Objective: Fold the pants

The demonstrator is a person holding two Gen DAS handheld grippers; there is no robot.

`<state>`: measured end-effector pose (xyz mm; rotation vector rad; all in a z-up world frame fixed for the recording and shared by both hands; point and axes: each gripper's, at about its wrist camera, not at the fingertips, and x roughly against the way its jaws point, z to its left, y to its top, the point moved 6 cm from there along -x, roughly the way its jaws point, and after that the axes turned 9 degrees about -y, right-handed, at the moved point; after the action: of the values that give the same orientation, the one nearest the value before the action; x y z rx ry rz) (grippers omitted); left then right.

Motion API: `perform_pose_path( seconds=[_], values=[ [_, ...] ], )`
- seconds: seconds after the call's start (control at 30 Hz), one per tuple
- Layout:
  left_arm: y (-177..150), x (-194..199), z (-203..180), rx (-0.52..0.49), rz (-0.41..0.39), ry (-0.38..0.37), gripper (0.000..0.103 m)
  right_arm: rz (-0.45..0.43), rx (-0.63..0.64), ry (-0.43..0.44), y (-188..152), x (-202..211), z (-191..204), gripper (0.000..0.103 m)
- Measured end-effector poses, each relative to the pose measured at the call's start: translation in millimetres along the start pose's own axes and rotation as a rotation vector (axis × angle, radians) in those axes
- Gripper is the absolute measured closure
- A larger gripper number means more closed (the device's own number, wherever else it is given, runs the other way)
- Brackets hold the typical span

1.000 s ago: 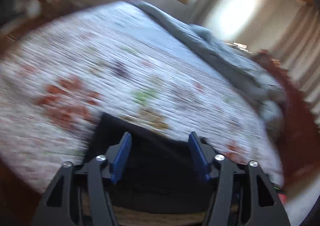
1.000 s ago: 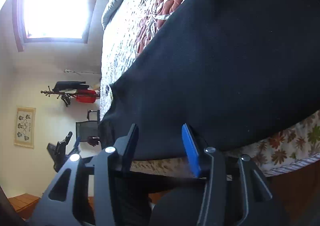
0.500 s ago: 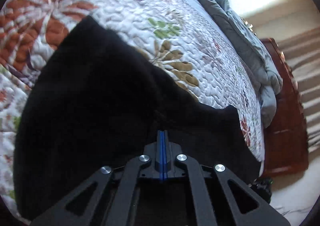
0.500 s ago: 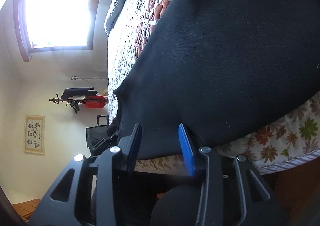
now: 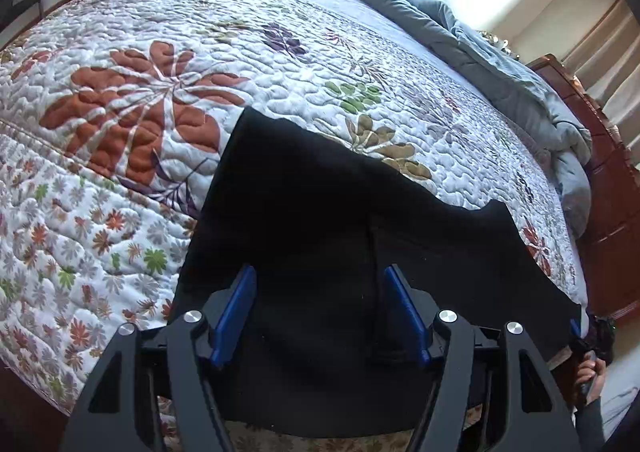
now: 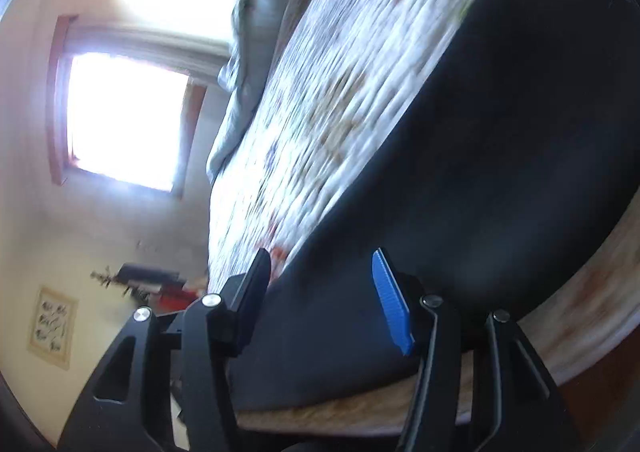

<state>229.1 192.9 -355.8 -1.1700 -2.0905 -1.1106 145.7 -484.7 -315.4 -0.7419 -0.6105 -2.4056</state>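
Black pants [image 5: 320,220] lie flat on the floral quilt near the bed's front edge, with a fold seam running down their middle. My left gripper [image 5: 320,292] is open, its blue fingers [image 5: 236,312] spread just above the near part of the pants, holding nothing. In the right wrist view the pants [image 6: 500,156] fill the right half, blurred by motion. My right gripper [image 6: 320,292] is open over the pants' edge, and is empty. The other gripper and a hand [image 5: 588,352] show at the pants' right corner.
The floral quilt [image 5: 160,72] covers the bed. A grey-blue duvet [image 5: 480,52] is bunched along the far side. A wooden footboard [image 5: 612,180] stands at the right. A window [image 6: 124,116], coat rack [image 6: 148,284] and wall picture [image 6: 52,324] show beyond.
My left gripper was shut on the pants half a second ago and has opened and pulled back. My right gripper stayed open and swung, blurring its view.
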Motion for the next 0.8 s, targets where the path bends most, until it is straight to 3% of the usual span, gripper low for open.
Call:
perform_pose_path(
  seconds=[0.13,0.23,0.3,0.37,0.43,0.5,0.53,0.63,0.8],
  values=[
    [-2,-4,1,-0.020,0.018,0.035,0.037,-0.107,-0.068,-0.020,51,19,-50,0.053],
    [-1,-4,5,0.010,0.014,0.015,0.038,-0.150,-0.114,-0.026,77,29,-83,0.079],
    [3,-9,5,0.020,0.017,0.014,0.038,-0.163,-0.134,-0.048,84,34,-99,0.103],
    [3,-11,4,0.013,0.019,0.019,0.038,-0.183,-0.142,-0.072,90,41,-112,0.103],
    [3,-10,4,0.011,0.017,0.017,0.038,-0.234,-0.159,-0.069,93,59,-113,0.096],
    [3,-9,6,0.026,0.009,-0.002,0.038,-0.309,-0.192,-0.065,92,82,-116,0.052],
    [3,-8,8,0.037,0.004,-0.016,0.038,-0.350,-0.211,-0.070,89,96,-121,0.042],
    [3,-6,10,0.060,-0.007,-0.048,0.038,-0.352,-0.260,0.008,77,104,-125,0.042],
    [2,-5,9,0.052,-0.005,-0.043,0.037,-0.306,-0.305,0.050,63,81,-131,0.040]
  ],
)
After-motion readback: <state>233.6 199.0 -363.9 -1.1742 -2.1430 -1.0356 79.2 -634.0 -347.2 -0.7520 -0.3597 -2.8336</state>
